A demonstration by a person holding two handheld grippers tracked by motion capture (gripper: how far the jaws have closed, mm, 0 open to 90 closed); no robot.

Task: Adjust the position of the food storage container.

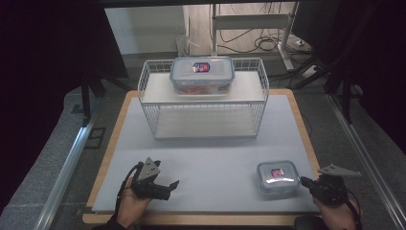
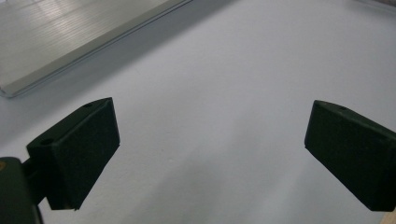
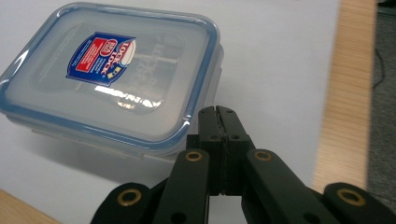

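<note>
The bench (image 1: pixel 201 163), under a pale grey mat, carries a white wire rack (image 1: pixel 203 98) at its far middle. On the rack's top shelf sits a big lidded box (image 1: pixel 202 75). Well in front of the rack and off to its right, a small box (image 1: pixel 277 177) with a blue-rimmed lid and a red-and-blue label rests on the mat. The right tool (image 3: pixel 219 116), jaws pressed together with nothing between them, points at that box's near corner, just beside it. In front of the rack to its left, the left tool (image 2: pixel 210 154) hangs over bare mat, jaws spread wide.
</note>
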